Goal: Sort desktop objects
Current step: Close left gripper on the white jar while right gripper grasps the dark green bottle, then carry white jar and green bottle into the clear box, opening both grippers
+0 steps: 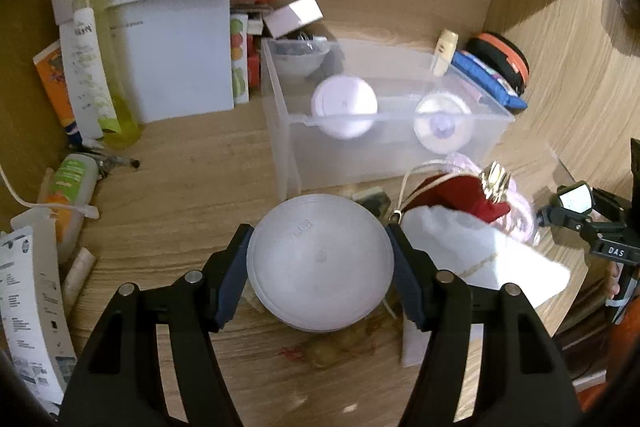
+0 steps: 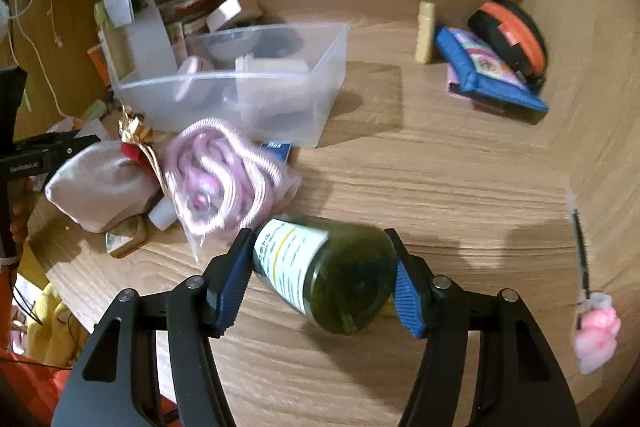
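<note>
White jar [image 1: 320, 263]; green bottle [image 2: 328, 275]; both jaw-clamped

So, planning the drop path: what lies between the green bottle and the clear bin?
Right wrist view: a bagged pink coil, between green bottle and clear bin.

Both wrist views look steeply down, close over the desk [image 1: 180, 187], sharing the clear bin [image 2: 280, 83].

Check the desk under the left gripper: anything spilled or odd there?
Yes. A yellowish smear with red flecks stains the wooden desk just below the white round container that the left gripper clamps. It looks like a spill or residue; what it is, I cannot tell.
</note>
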### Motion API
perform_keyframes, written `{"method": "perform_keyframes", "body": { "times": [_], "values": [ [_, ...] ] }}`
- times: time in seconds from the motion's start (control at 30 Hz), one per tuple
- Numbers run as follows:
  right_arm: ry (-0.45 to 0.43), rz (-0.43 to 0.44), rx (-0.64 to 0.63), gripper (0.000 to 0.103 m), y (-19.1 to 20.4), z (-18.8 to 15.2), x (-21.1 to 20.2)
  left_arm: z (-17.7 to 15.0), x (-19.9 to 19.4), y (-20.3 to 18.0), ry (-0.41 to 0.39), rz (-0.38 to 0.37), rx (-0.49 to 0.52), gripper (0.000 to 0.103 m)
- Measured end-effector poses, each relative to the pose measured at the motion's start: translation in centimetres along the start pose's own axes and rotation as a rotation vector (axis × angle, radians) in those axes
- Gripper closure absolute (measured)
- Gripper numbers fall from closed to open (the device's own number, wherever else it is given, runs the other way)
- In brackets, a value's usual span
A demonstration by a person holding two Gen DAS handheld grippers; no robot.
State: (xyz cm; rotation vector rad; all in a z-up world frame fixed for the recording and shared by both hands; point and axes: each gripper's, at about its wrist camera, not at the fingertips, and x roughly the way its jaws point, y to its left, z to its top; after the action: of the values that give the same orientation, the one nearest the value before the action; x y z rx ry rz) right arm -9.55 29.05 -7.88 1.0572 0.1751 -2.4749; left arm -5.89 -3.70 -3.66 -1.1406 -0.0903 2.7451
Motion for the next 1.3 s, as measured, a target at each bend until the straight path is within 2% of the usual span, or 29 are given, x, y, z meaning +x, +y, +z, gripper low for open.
{"method": "perform_keyframes", "body": {
  "times": [0.4,0.6,0.7,0.97,1.3],
  "values": [
    [-0.079,-0.014,-0.009,0.044,-0.2,1.3,-2.8,2.0,-2.5,0.1,-0.086,0.011,-0.021,0.038],
    [-0.123,-0.014,-0.023,0.044,-0.1,3.5,-3.3,3.5,-3.0,0.2,-0.110,0.026,-0.014,0.038],
    [-0.148,-0.015,-0.038,0.044,0.1,4.9,-3.4,4.5,-3.0,0.4,-0.116,0.011,-0.023,0.038],
    [-0.175,0.004,-0.067,0.044,0.8,8.5,-2.5,7.3,-1.0,0.8,-0.107,-0.022,-0.030,0.038],
    [-0.155,0.061,-0.117,0.044,2.8,11.8,0.8,9.8,2.5,-0.4,-0.067,-0.057,0.008,0.038]
  ]
}}
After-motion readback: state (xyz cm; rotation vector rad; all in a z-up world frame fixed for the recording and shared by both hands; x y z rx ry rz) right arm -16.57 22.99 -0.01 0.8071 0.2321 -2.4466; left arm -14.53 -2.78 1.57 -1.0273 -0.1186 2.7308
